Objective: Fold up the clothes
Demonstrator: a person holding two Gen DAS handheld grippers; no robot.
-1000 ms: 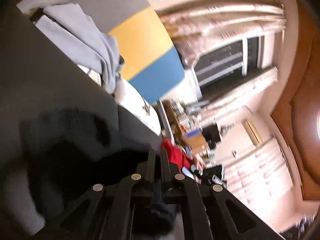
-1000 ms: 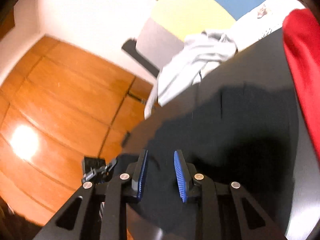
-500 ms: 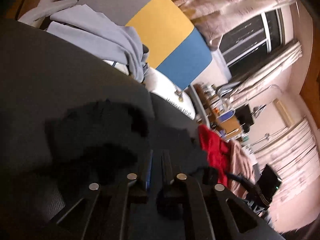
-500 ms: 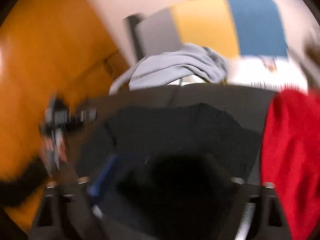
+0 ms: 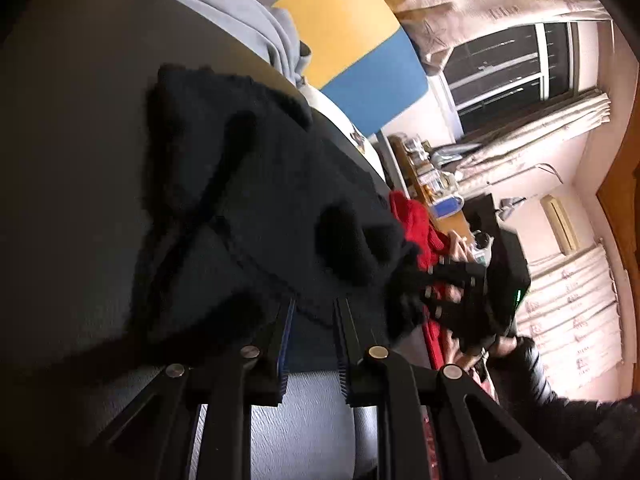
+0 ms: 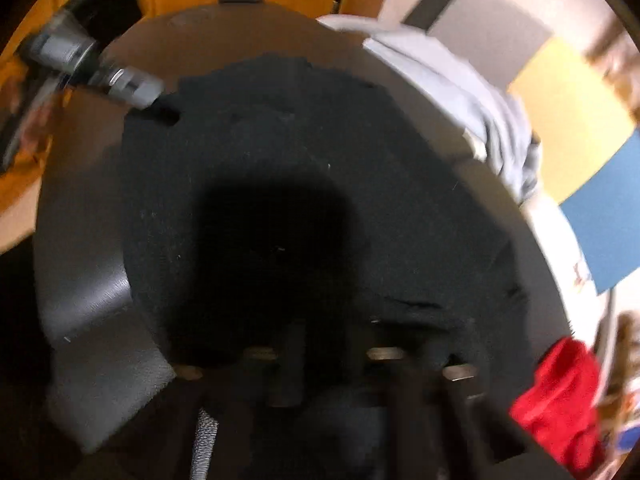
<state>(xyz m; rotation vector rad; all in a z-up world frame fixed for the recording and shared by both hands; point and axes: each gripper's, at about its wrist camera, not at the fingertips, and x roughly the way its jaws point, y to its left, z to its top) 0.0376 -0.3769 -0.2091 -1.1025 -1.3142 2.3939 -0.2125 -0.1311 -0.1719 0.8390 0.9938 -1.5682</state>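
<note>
Two close wrist fisheyes, both over the black garment [image 5: 248, 200] [image 6: 280, 200].

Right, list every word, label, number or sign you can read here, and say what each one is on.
No text can be read in either view.
White sheet past the black garment: a small printed mark, too small to read.
The same sheet in the right wrist view: red marks, blurred.

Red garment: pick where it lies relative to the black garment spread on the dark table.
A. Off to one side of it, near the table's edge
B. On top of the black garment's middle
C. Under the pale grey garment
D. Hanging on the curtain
A: the red garment sits beside the black garment, at the rim of the table, well apart from the pale grey garment.
</note>
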